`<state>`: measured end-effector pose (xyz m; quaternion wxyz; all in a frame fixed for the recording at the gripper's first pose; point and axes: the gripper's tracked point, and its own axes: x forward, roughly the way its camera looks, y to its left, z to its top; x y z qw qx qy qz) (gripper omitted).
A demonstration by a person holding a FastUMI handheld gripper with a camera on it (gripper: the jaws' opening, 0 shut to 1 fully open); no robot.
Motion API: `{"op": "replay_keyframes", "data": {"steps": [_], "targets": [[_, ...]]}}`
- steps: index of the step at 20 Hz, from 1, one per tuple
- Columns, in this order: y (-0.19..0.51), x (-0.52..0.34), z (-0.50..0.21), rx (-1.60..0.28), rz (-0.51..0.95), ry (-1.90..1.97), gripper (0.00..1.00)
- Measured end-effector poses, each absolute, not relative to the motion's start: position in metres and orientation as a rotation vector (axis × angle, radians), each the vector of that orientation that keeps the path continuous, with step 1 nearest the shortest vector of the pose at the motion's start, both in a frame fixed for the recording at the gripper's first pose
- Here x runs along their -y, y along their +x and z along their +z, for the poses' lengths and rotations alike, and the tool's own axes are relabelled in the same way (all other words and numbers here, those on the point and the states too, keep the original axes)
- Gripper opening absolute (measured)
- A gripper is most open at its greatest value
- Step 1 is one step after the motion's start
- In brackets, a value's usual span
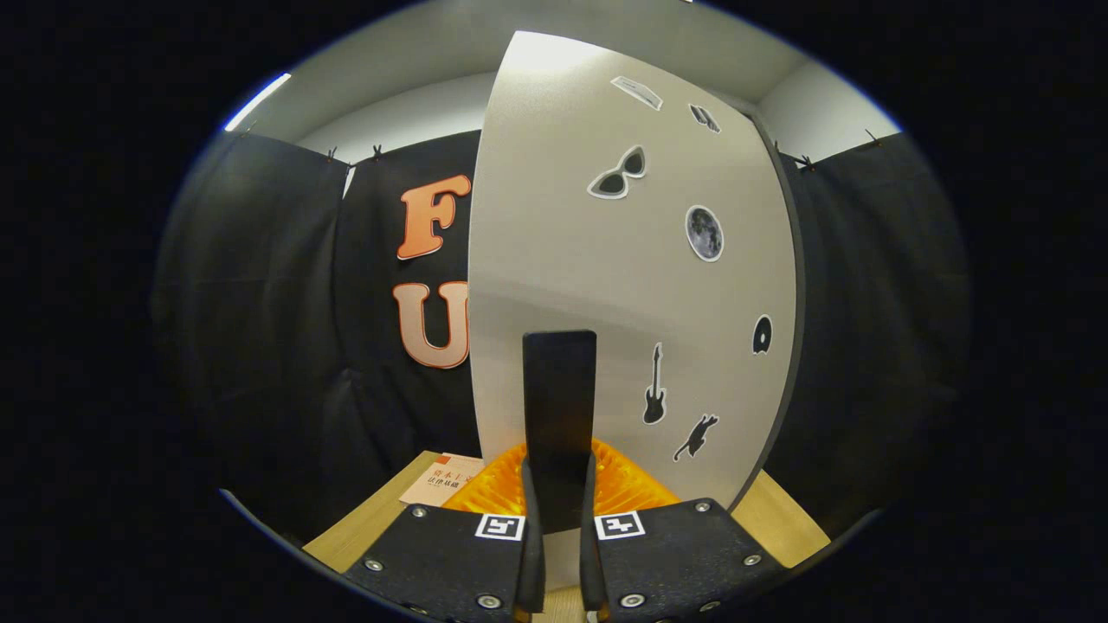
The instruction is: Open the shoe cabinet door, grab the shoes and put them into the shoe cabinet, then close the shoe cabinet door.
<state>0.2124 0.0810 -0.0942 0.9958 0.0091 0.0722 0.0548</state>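
The cabinet door (554, 260), pale and dotted with stickers, stands upright just ahead of the gripper (559, 510), its dark right edge running down to the wooden surface (779, 519). A dark upright handle (559, 407) rises in front of the door, and the fingers (530, 528) are clenched on its lower end, one pressing each side. An orange ribbed thing (628, 489) lies at the foot of the door, behind the handle. A booklet (441, 483) lies on the surface left of the door's base.
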Motion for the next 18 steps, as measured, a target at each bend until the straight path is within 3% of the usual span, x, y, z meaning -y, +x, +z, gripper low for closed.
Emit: {"op": "replay_keyframes", "data": {"steps": [10, 18], "targets": [[0.188, -0.054, -0.091, -0.142, 0.203, 0.044, 0.15], [0.177, -0.021, -0.086, -0.117, 0.175, 0.062, 0.15]]}}
